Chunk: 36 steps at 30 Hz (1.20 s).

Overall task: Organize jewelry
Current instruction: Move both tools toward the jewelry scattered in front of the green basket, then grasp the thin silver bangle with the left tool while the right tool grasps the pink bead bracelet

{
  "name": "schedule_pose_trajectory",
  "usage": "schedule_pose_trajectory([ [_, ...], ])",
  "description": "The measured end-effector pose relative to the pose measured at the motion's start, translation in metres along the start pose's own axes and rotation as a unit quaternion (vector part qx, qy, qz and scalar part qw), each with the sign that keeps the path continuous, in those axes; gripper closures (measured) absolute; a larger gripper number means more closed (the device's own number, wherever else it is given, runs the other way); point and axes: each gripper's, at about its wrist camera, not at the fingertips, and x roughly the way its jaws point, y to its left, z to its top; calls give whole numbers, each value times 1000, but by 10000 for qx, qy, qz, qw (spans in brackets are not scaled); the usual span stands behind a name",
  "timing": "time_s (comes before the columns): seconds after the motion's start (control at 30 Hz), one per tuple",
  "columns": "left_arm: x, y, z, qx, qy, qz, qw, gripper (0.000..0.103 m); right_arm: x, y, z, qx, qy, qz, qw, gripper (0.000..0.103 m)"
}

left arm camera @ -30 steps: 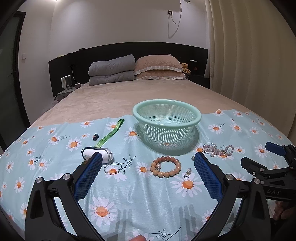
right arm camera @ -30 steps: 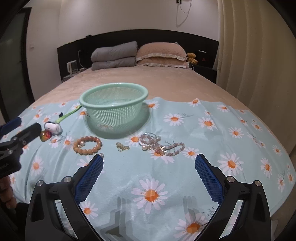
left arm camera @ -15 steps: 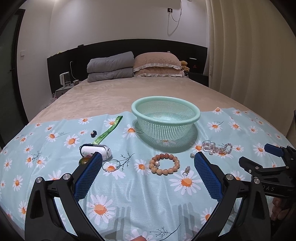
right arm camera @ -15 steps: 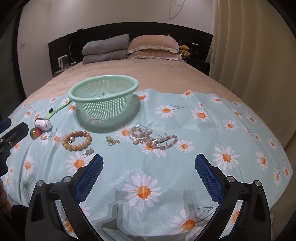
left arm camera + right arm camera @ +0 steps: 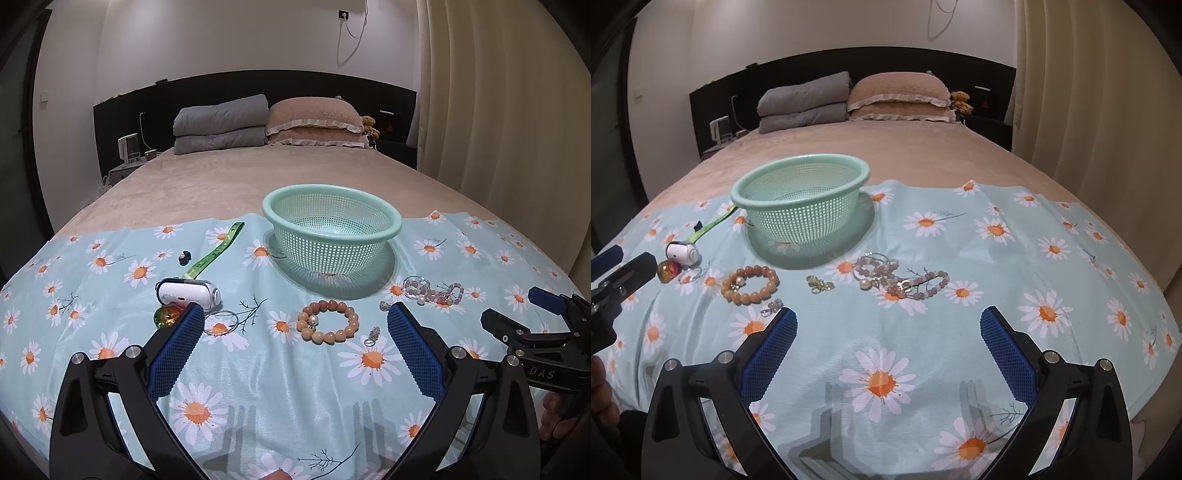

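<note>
Left wrist: tongs [image 5: 295, 334] spread above bracelet [image 5: 328, 321] (untouched).

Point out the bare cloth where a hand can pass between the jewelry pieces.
Bare daisy cloth lies right of the pink bead tangle, and in front of the orange bracelet toward both open grippers. It is crowded just in front of the basket: gold charms, tangle and bracelet sit close together.

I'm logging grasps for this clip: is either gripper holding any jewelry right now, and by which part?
Nothing is held. The left gripper and right gripper both have open jaws above the cloth; the orange bead bracelet lies untouched.
</note>
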Motion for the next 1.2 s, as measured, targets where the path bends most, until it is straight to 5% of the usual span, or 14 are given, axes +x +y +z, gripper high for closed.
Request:
schedule_pose_trajectory([
  [0.43,7,13,-1,-380,206,-110,9990,6,1,1,0,-1,15,166,9999,8],
  [0.7,26,44,5,-811,498,-554,9939,6,-2,1,3,-104,-27,564,9984,8],
  [0.83,42,62,6,-649,598,-491,9949,6,0,1,10,-529,-277,237,9979,8],
  [1.03,69,84,2,-920,928,-999,9864,6,35,-9,15,-994,-49,-61,9950,8],
  [1.2,83,77,-7,-652,1086,-1222,9844,6,69,-27,13,-615,230,257,9975,8],
])
